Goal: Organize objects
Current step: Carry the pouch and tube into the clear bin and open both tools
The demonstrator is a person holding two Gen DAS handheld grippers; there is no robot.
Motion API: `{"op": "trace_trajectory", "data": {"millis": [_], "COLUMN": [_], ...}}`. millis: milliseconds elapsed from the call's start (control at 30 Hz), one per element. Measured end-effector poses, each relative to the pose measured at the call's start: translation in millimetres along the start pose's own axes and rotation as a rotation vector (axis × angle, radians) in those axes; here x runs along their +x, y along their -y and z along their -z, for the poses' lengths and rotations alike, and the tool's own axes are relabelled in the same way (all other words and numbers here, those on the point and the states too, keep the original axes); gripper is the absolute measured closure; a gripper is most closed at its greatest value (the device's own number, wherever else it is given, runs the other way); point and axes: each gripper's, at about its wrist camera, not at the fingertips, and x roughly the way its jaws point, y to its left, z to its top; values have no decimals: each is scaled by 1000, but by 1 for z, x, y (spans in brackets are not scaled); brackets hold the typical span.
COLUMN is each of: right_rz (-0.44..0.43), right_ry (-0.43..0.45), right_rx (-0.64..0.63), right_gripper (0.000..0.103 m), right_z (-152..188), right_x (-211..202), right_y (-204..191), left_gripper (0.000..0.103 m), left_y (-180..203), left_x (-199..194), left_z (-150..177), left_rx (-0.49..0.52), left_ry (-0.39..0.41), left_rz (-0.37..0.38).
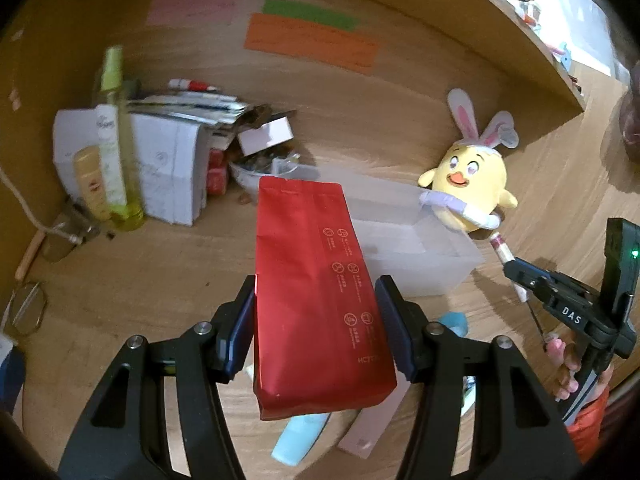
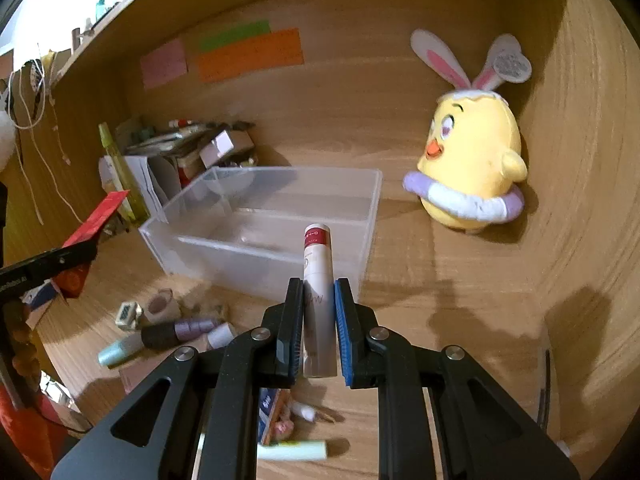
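My left tongs [image 1: 316, 300] are clenched on a red foil pouch [image 1: 316, 280], lifted above the desk [image 1: 140, 272]. My right tongs [image 2: 318, 300] pinch a white tube with a red cap [image 2: 317, 264]. The clear plastic bin [image 2: 360, 216] sits just ahead of both, its near rim below the tube. Bare wood lies right of it, before the chick plush [image 2: 472, 160].

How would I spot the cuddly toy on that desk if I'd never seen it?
Find the clear plastic box in the middle of the wooden desk. Just to its right, against the back panel, sits the plush chick. It is the only soft thing there: yellow, with pink-lined rabbit ears and a purple-and-white ring around its middle.
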Motion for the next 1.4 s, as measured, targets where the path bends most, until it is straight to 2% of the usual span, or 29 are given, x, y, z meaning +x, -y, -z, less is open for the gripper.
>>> {"op": "trace_trajectory", "data": {"millis": [467,933,1167,1400], "right_rz": [-33,-56,-58,-53], "right_ry": [60,61,16,-76], "right_rx": [-9,-20,-26,-28], "right_gripper": [89,89,89,89], "right_z": [-39,-79,-87,-75], "right_x": [19,54,81,117], "right_y": [-7,-9,-11,-11], "left_gripper": [45,45,45,45], "left_y": [25,35,29,18], "left_x": [35,73,110,144], "left_z": [-41,-81,-87,-78], "left_rx": [60,95,85,75], "left_ry": [-9,-10,-69,-136], "left_rz": [45,29,15,-8]}}
